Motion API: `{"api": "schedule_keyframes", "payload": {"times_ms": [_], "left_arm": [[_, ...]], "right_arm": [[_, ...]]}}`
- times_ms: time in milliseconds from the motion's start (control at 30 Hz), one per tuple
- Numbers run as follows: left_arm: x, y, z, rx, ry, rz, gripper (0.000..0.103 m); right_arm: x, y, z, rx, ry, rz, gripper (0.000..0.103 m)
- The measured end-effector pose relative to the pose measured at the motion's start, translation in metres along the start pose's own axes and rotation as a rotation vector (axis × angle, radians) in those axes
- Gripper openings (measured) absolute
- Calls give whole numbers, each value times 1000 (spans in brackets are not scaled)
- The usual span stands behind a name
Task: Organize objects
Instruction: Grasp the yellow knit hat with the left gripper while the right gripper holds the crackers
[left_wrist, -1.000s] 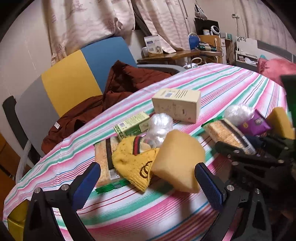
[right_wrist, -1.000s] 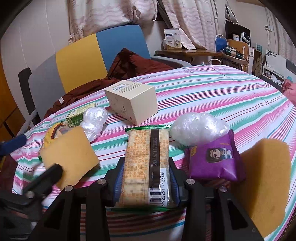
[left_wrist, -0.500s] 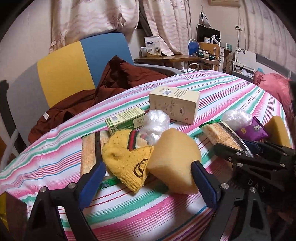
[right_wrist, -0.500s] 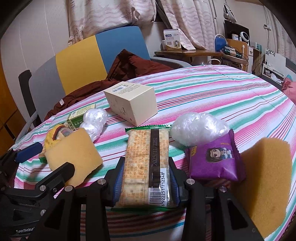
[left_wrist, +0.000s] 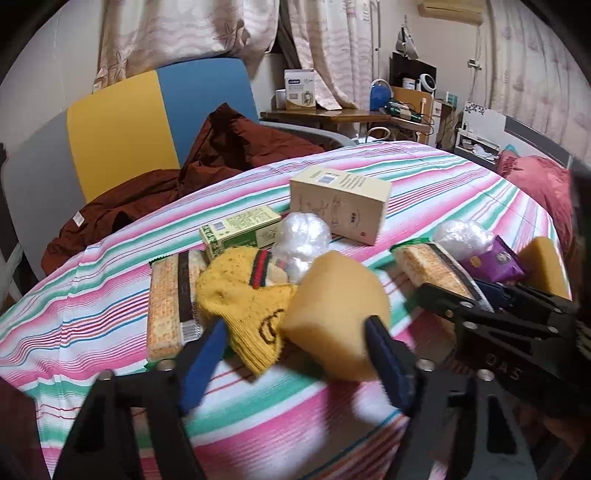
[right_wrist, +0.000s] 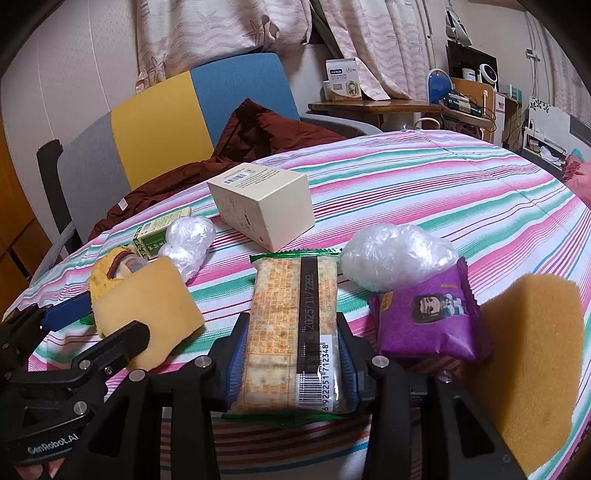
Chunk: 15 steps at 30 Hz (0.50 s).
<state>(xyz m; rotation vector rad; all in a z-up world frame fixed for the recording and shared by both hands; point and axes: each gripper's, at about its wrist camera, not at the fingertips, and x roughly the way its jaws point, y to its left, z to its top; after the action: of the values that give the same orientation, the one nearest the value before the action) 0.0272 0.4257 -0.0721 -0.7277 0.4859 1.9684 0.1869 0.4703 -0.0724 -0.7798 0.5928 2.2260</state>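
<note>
Right gripper (right_wrist: 291, 363) is clamped on the cracker pack (right_wrist: 293, 332), sitting bottom centre of the right view, both pads pressed flat against its long sides. Left gripper (left_wrist: 295, 354) is spread wide, lower middle of its frame, with the sponge (left_wrist: 336, 314) and the yellow knit hat (left_wrist: 243, 302) just ahead of its tips (not touching either, as far as I can tell). My take: lift the crackers straight up and go easy on the squeeze, they crumble. The purple snack pouch (right_wrist: 428, 317) sits right beside them at lower right, so clear it before swinging sideways across the striped tablecloth (right_wrist: 424, 177).
</note>
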Motion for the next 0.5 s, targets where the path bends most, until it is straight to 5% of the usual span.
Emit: {"api": "schedule_keyframes", "payload": {"times_ms": [167,300,433,500], "left_arm": [[-12,2,-9,-34,-2,-19,52],[-20,9,-18,-85,14,-24,51],[-26,12,-20,-116,19,-4,62],[-28,10,-18,-115,11,-8,76]], "right_arm": [[0,1,0,-3,0,-4,43],[0,1,-1,-4,0,-5,43],[0,0,-1,-3,0,-4,43],[0,0,-1,-4,-1,-4,43]]}}
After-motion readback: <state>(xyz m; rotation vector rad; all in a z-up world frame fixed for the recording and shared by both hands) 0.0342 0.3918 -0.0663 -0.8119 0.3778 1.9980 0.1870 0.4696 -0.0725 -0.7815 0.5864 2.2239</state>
